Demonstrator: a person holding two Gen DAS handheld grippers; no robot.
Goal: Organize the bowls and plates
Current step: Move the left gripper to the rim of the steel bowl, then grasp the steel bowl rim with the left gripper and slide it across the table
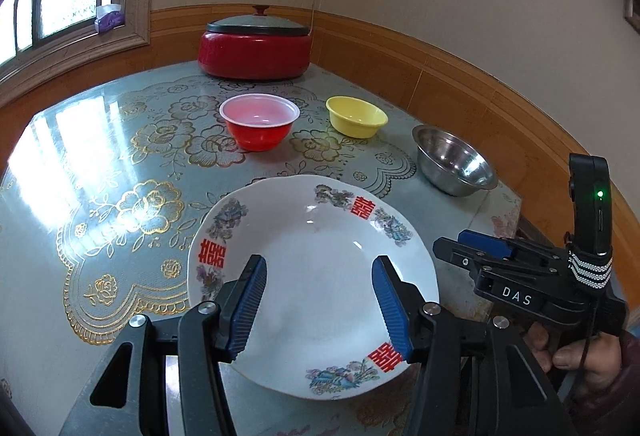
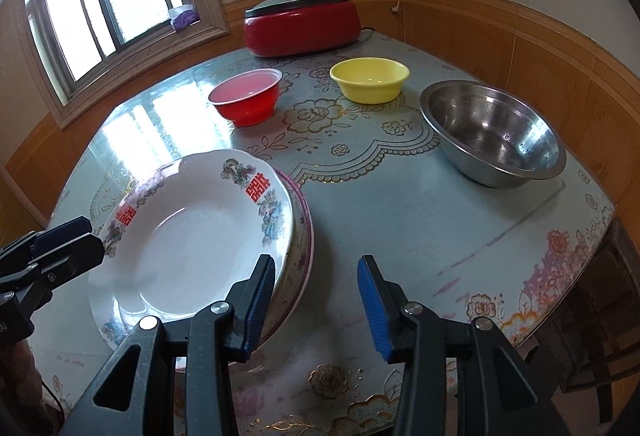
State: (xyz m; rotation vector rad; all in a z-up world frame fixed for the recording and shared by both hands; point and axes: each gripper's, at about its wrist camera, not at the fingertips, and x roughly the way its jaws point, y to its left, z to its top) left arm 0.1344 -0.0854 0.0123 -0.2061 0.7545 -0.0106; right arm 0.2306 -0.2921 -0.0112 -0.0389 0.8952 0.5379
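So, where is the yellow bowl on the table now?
In both views the yellow bowl stands on the far part of the table, between the red bowl and the steel bowl, in front of the red cooker.

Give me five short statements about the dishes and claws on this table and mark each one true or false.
1. The white plate with red characters sits on top of another, pink-rimmed plate. True.
2. The shiny steel bowl holds the small yellow plastic bowl. False: they stand apart on the floral table.
3. The red pot at the far edge has its lid on. True.
4. The right claw grips the red plastic bowl. False: its jaws are open and empty, and that bowl stands far off.
5. The left claw is shut tight. False: its jaws stand open over the white plate.
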